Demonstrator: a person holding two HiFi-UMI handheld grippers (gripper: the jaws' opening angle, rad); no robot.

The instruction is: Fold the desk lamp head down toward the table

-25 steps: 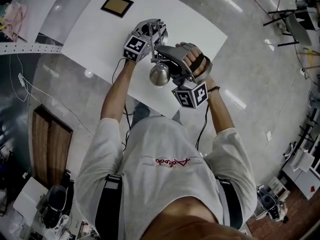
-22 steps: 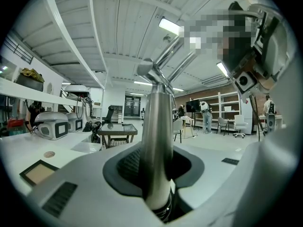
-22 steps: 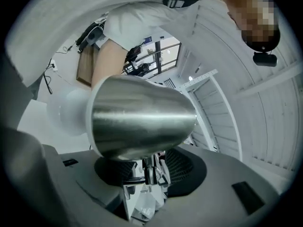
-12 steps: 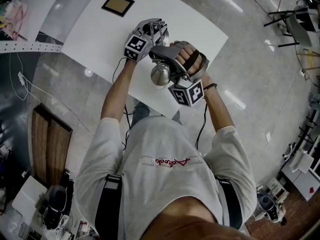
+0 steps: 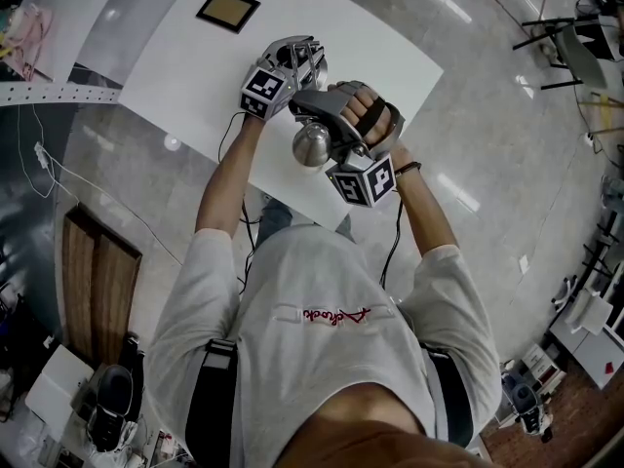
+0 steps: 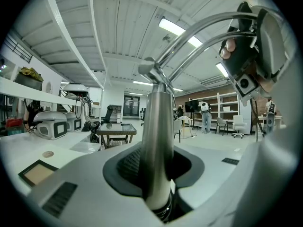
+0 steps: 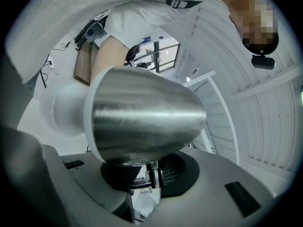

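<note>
A chrome desk lamp stands on the white table (image 5: pixel 185 66). Its bare pole (image 6: pixel 157 141) runs up between the jaws of my left gripper (image 6: pixel 158 174), which is shut on it. Two curved chrome arms (image 6: pixel 199 37) rise from the pole's top to the right. In the head view the left gripper (image 5: pixel 304 61) sits beyond the silver cone-shaped lamp head (image 5: pixel 310 144). My right gripper (image 7: pixel 151 178) has just been closing its jaws; the small neck under the lamp head (image 7: pixel 142 122) is pinched between its pads. The right gripper (image 5: pixel 317 113) lies across the top of the head.
A brown square in a dark frame (image 5: pixel 229 10) lies at the table's far left end. The table's near edge (image 5: pixel 283 198) is just in front of the person's body. Cables hang from both grippers. Shiny floor surrounds the table.
The right gripper has shifted slightly left, closer over the lamp head, and the hand on it has squeezed tighter. The left gripper and the lamp pole have stayed put.
</note>
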